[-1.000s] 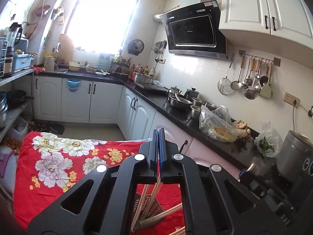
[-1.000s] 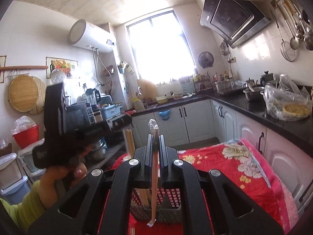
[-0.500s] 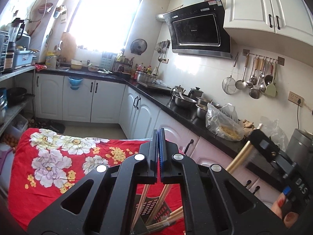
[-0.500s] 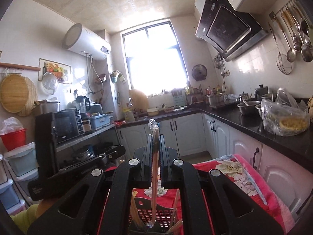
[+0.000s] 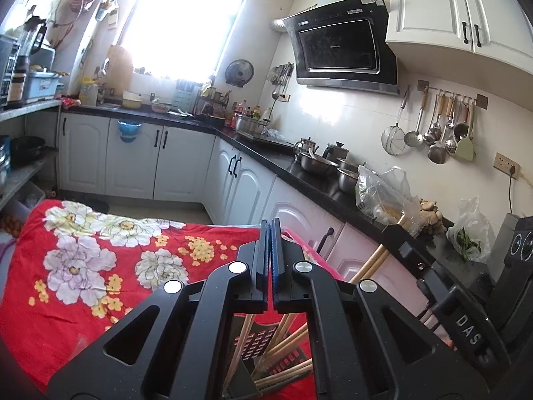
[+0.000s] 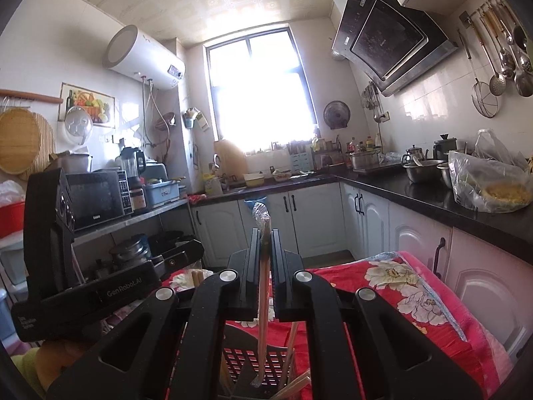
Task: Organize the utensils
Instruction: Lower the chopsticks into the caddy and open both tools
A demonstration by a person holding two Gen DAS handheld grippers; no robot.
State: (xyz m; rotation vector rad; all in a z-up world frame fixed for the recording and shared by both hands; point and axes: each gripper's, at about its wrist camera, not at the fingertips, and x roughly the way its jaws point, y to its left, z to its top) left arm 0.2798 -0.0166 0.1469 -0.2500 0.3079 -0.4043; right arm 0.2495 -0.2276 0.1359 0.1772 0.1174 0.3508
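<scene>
Right gripper [image 6: 263, 250]: clamped on wrapped chopsticks [image 6: 262, 296], upright over black basket [image 6: 250, 360].
Left gripper [image 5: 269, 250]: jaws pressed together, holding nothing, at basket's 9 o'clock.

Red floral cloth [image 5: 83, 266] w/ dark slotted basket [image 6: 253, 363] on it.

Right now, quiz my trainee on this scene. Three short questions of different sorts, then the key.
1. True or false: the right gripper is shut on a wrapped pair of chopsticks.
2. Multiple choice: the wrapped chopsticks' lower end hangs over A) the black slotted utensil basket, B) a steel bowl, C) the bare floor.
3. Fill in: the left gripper is ____ with nothing between its fingers.

Key: 1 true; 2 A; 3 shut.
</scene>
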